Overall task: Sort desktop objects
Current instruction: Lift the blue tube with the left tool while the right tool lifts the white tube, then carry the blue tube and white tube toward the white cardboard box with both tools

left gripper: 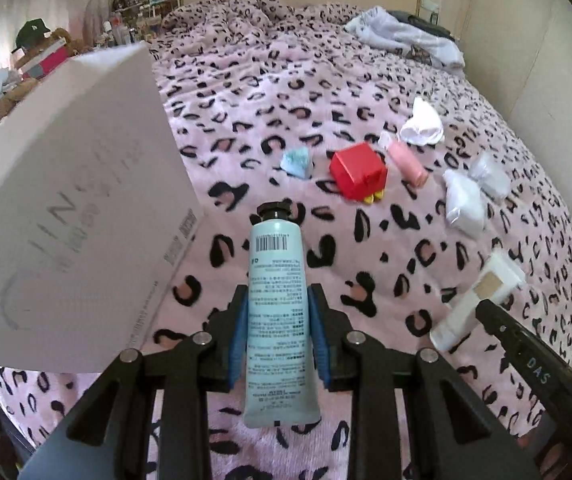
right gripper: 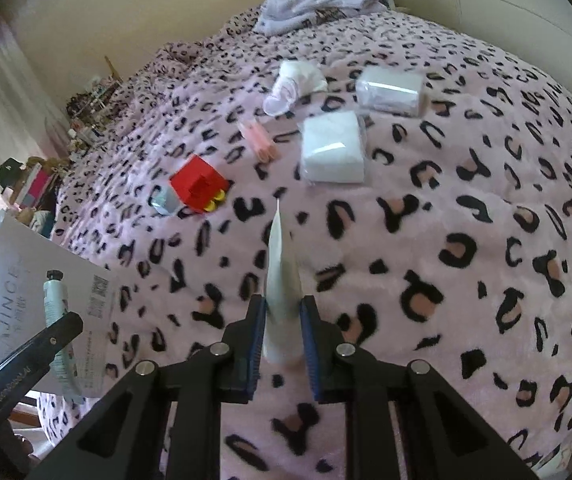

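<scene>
Left gripper: blue pads clamped on the pale blue tube, black cap pointing forward; held above the pink leopard blanket
Right gripper: closed on a white tube, crimped end forward
White box: just left of the blue tube
Beyond: red block; two wrapped white packs
</scene>
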Motion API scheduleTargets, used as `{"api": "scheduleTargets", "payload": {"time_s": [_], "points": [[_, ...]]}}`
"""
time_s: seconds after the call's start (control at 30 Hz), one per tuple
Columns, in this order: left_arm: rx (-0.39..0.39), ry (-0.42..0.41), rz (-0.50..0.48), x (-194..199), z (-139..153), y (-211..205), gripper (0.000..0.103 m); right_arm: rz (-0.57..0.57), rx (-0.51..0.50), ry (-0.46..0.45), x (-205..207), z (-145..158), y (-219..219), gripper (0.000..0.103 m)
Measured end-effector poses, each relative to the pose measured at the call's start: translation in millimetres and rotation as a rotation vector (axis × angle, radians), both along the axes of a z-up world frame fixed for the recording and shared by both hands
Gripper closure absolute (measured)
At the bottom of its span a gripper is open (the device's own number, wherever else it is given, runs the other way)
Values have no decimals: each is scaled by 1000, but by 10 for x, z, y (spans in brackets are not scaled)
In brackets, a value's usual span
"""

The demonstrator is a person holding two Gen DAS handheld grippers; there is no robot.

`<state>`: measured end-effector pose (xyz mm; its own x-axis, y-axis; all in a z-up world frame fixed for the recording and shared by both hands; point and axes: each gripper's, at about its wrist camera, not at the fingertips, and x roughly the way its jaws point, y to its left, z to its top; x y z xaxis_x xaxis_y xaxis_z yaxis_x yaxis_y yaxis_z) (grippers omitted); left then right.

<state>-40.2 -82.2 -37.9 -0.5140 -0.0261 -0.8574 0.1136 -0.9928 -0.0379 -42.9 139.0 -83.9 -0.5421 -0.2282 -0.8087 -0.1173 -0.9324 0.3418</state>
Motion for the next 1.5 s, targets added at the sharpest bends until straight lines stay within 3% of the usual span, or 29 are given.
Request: {"api": "scheduleTargets", "payload": {"time_s": [0.5, 0.77, 0.87, 1.07, 1.33, 1.5], "points": [[-1, -25, 20, 116, -35, -188, 74, 22, -5, -56, -122, -236, -179, 85], [5, -56, 25, 64, -150, -221, 74, 36, -13, -95, -470, -452, -238, 85], [6, -69, 25, 47, -197, -230, 74, 43, -33, -119, -611, -565, -284, 78], [8, -88, 26, 22, -267, -247, 74, 74, 3, -182, -719, -831, -421, 75], [12, -89, 25, -2, -263, -247, 74, 52, -35, -156, -671, -805, -367, 76], [13, -87, 25, -16, -252, -242, 74, 56, -36, -121, -572, -605, -355, 76]]}}
